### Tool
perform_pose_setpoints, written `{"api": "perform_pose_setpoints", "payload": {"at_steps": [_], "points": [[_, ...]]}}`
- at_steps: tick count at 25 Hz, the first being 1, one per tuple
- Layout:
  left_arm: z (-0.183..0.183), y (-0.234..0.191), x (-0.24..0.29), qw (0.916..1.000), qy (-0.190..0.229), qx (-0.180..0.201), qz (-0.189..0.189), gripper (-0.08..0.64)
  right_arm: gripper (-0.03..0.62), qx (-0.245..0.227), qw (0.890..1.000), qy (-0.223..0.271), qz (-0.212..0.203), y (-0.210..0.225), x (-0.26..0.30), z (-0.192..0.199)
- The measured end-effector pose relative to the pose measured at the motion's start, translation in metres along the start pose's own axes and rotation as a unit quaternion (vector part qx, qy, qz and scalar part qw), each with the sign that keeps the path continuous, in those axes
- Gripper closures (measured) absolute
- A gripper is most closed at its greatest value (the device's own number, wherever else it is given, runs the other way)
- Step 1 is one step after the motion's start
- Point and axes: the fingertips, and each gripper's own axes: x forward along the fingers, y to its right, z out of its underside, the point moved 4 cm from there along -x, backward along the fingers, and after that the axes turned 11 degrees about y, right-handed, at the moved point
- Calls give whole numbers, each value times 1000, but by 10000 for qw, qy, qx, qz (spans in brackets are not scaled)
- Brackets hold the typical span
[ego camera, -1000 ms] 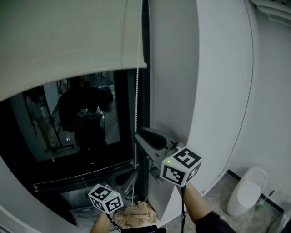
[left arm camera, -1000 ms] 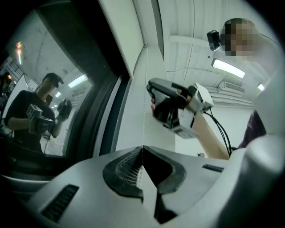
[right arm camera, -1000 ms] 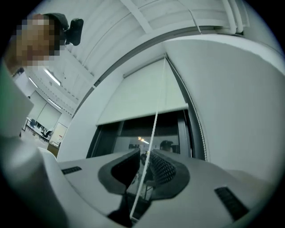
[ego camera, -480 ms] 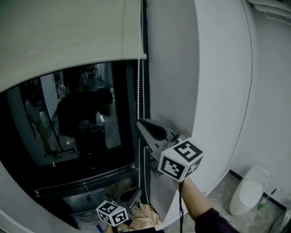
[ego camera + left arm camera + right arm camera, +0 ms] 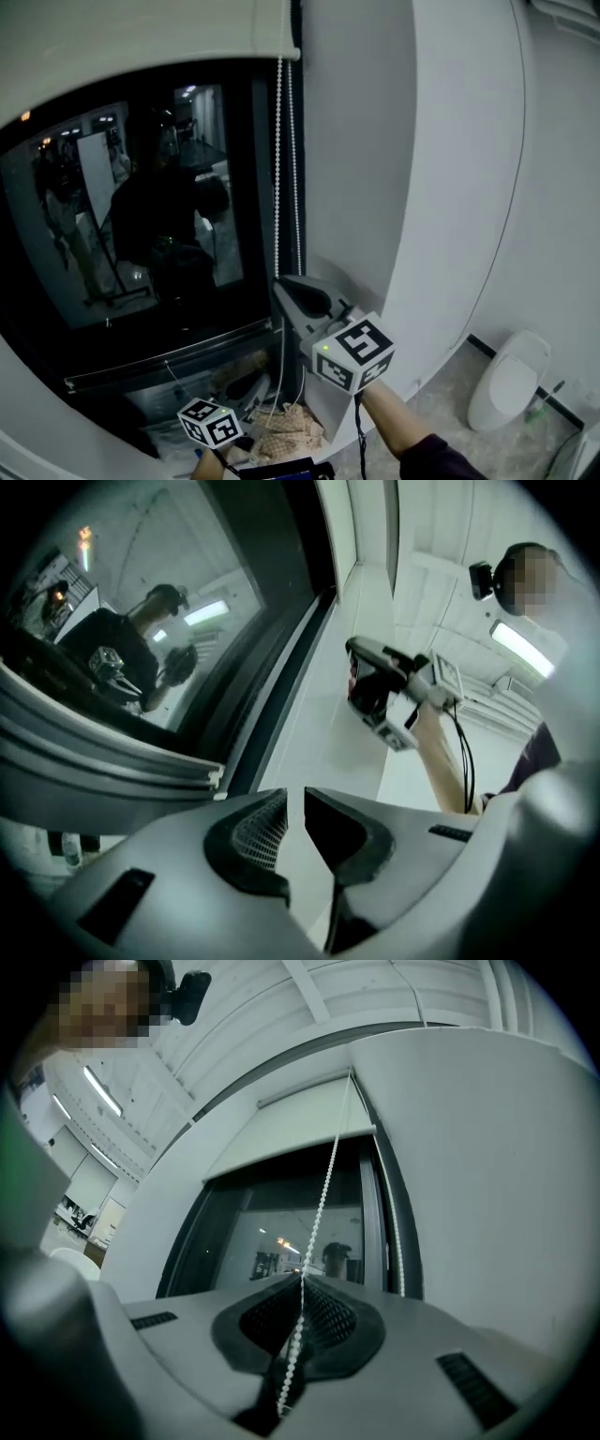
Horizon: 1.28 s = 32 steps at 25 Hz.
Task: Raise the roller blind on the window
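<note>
The pale roller blind (image 5: 141,33) hangs at the top of the dark window, its bottom bar high in the head view. A white bead chain (image 5: 278,169) drops along the window's right frame. My right gripper (image 5: 284,286) points up at the chain. In the right gripper view it (image 5: 302,1279) is shut on the bead chain (image 5: 323,1185), which runs up to the blind (image 5: 291,1133). My left gripper (image 5: 234,403) is low by the sill. In the left gripper view its jaws (image 5: 295,803) stand a narrow gap apart with nothing between them.
A white curved wall (image 5: 450,187) stands right of the window. A white floor fixture (image 5: 506,389) and a brush (image 5: 544,412) are at the lower right. Crumpled brown material (image 5: 281,436) lies under the sill. The glass (image 5: 150,216) reflects a person.
The blind's bottom edge has risen well up the window. My left gripper has dropped lower. The right gripper has stayed near the same spot on the chain.
</note>
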Motion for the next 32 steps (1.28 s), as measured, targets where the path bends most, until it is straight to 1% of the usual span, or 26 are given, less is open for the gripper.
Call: {"api": "perform_pose_setpoints", "payload": {"at_steps": [2,4,8,11,14,18,22,25,28,30,32], "points": [[-40,9,6,9991,386,128,102,541,578,83,9999,-110,-3,0,-6,16],[-85,25,14,9963,741,342,260,541,578,170,9996,-221,5,-2,-14,31],[-163,64,41,9854,1247,899,736,541,578,257,9989,-383,-38,-13,-26,50],[-200,87,67,9774,1427,1211,979,540,578,321,9981,-510,-114,-20,-34,65],[-225,101,88,9735,1539,1289,1093,532,578,417,9967,-671,-181,-31,-44,82],[-243,112,102,9699,1673,1325,1170,532,578,576,9941,-887,-230,-41,-62,103],[-247,116,108,9681,1795,1411,1029,532,578,685,9910,-1121,-250,-47,-79,124],[-232,116,112,9693,1692,1498,969,540,578,778,9887,-1272,-163,-44,-92,136],[-215,107,112,9726,1584,1457,875,541,578,883,9845,-1508,-125,-41,-103,150],[-202,97,109,9750,1474,1450,815,543,578,1021,9786,-1778,-179,-45,-108,162],[-191,85,109,9774,1348,1444,760,543,578,999,9699,-2196,-328,-49,-110,173]]}}
